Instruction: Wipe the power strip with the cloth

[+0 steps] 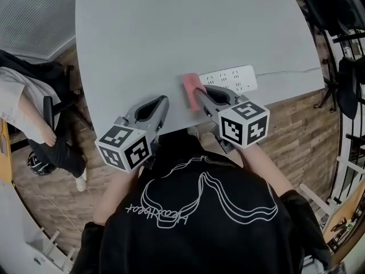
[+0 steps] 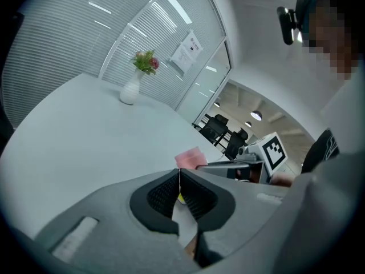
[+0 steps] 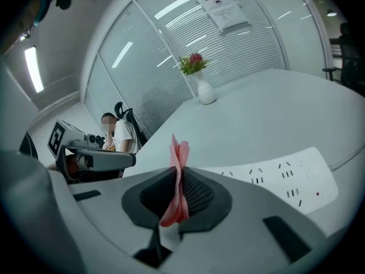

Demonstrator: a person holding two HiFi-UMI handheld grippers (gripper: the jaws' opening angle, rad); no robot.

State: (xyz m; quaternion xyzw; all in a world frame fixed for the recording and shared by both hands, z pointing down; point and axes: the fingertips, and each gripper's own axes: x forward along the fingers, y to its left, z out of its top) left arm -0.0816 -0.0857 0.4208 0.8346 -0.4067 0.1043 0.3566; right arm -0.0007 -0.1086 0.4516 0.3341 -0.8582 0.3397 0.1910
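Observation:
A white power strip (image 1: 229, 79) lies near the table's front edge, its cord running off to the right. My right gripper (image 1: 202, 94) is shut on a pink cloth (image 1: 192, 87), which hangs just at the strip's left end. In the right gripper view the cloth (image 3: 178, 153) sticks up from between the shut jaws, with the power strip (image 3: 274, 178) to the right of it. My left gripper (image 1: 164, 100) is shut with nothing in it, held over the table edge left of the cloth. In the left gripper view the cloth (image 2: 191, 157) shows just past that gripper (image 2: 179, 178).
The pale grey table (image 1: 171, 33) stretches away beyond the strip. A white vase with flowers (image 3: 201, 84) stands at its far side. A seated person (image 1: 34, 119) is at the left by the table, and dark office chairs (image 1: 336, 16) stand at the right.

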